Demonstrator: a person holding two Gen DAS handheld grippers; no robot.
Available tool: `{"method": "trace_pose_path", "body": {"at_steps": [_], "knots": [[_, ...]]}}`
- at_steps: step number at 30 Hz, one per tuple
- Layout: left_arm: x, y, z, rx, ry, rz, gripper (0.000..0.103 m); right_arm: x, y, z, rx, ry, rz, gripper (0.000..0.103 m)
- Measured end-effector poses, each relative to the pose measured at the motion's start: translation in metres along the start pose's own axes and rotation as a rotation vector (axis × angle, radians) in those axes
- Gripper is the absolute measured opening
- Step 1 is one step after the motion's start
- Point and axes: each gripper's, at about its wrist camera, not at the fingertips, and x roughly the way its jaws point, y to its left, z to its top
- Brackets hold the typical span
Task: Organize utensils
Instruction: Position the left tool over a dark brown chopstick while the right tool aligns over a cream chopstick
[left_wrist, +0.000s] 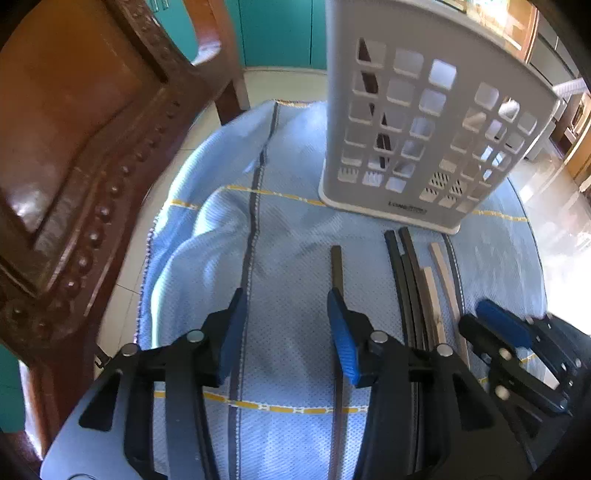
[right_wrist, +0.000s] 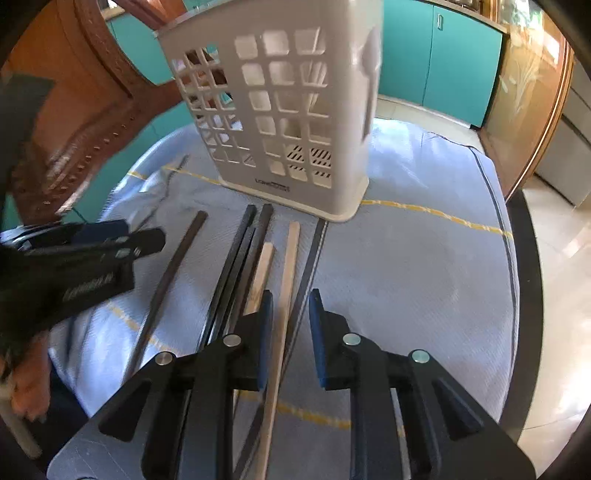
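On the round table, over the rumpled blue cloth (right_wrist: 424, 266), a pale slotted utensil caddy (right_wrist: 291, 110) stands upright at the far side, and a row of chopsticks lies in front of it, every one with its long axis running from the caddy's foot back toward the person holding the tools. Farthest left lies a lone dark chopstick (right_wrist: 173, 266), then a bundle of black chopsticks (right_wrist: 240, 254), then a short pale stick (right_wrist: 264, 266), then the long pale chopstick (right_wrist: 288, 280) at the right end.

The right gripper (right_wrist: 290, 314) is the nearer tool for that last one: the stick runs lengthwise straight through its gap, and I'd judge the coming pinch turns on that alignment. Its blue pads stand a little apart, with daylight on both sides of the wood, so nothing is pinched yet.

The left gripper (left_wrist: 286, 317) hangs spread, empty, its right pad just over the lone dark chopstick (left_wrist: 336, 269).

The near ends of all the sticks vanish beneath the gripper bodies. What already stands inside the caddy is only dim shapes through the holes.
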Motion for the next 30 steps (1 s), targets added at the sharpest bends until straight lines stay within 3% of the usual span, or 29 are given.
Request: {"method": "trace_pose_path", "body": {"at_steps": [4, 5, 17, 30], "knots": [[0.008, -0.003, 0.001, 0.013, 0.001, -0.018, 0.046, 0.009, 0.002, 0.007, 0.009, 0.004, -0.032, 0.018], [0.01, -0.003, 0.001, 0.018, 0.001, -0.022, 0.046, 0.009, 0.001, 0.007, 0.015, 0.008, -0.035, 0.007], [0.04, -0.022, -0.004, 0.058, 0.014, -0.037, 0.048, -0.003, -0.043, 0.001, 0.151, 0.05, -0.054, 0.007], [0.054, -0.049, -0.013, 0.094, 0.0, 0.005, 0.048, 0.004, -0.023, -0.001, 0.101, 0.042, -0.107, 0.014]]}}
